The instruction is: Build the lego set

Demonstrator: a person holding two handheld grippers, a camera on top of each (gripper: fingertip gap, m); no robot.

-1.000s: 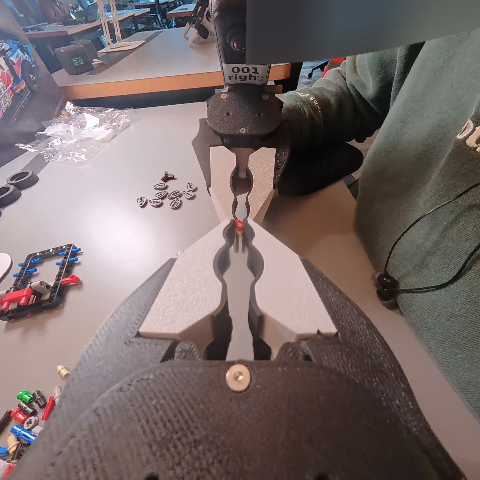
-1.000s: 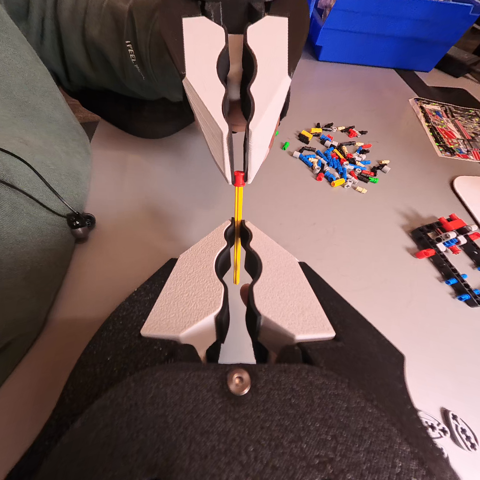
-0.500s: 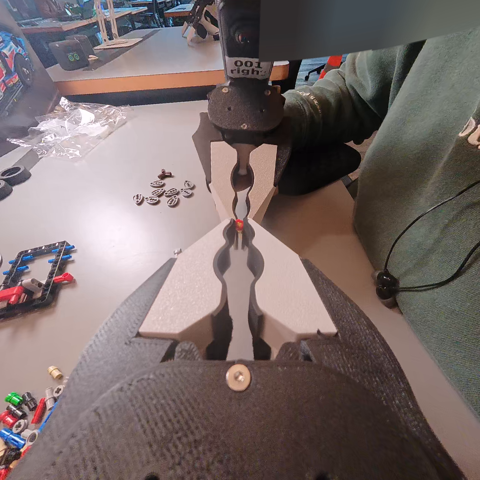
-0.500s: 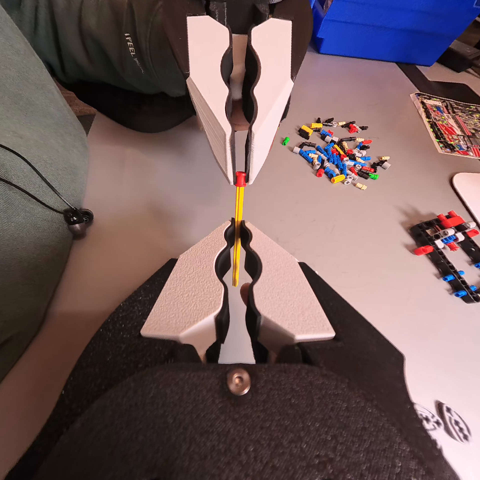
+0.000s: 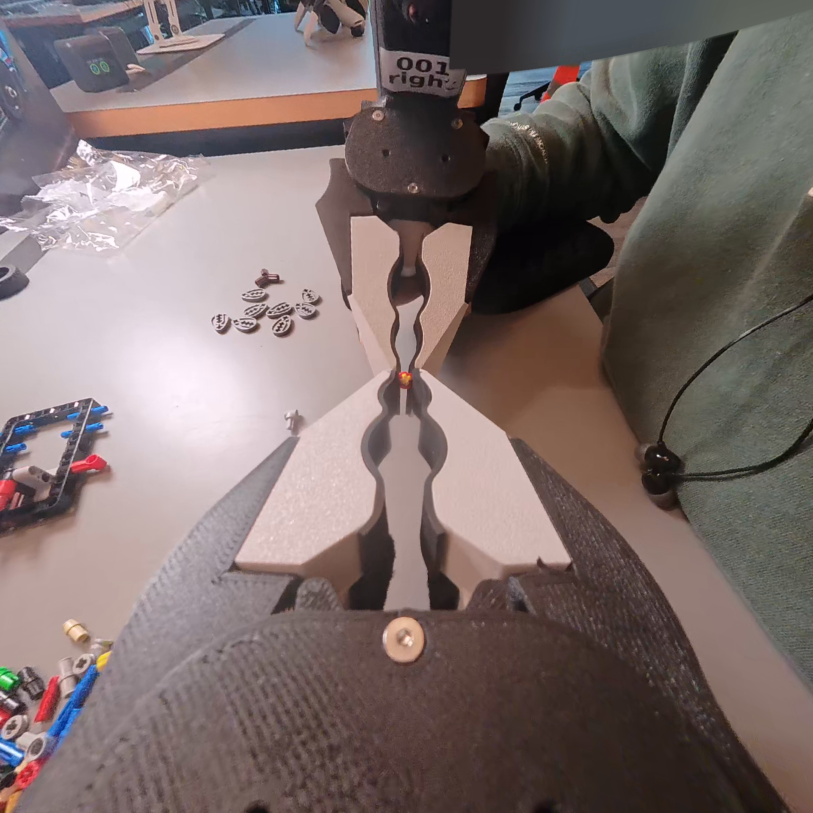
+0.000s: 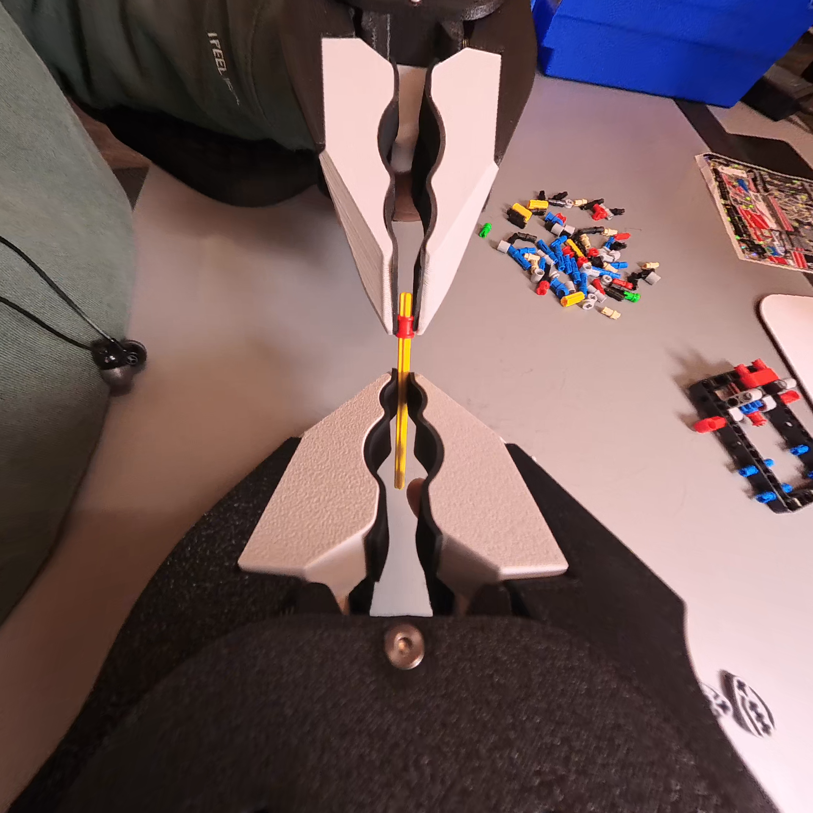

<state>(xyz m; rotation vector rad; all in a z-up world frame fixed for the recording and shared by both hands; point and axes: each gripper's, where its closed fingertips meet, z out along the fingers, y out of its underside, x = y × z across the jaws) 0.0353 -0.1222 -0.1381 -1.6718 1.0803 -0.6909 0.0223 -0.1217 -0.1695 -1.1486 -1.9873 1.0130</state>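
While the two grippers meet tip to tip, the right gripper [image 6: 402, 378] pinches one thin yellow rod [image 6: 402, 422]. At twelve o'clock the left gripper [image 6: 404, 327] squeezes one small red collar [image 6: 404, 326] threaded on that ridged plastic rod.

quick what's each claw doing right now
Left claw: shut on the red bush, which sits on the axle.
Right claw: shut on the yellow axle, which passes through the bush.
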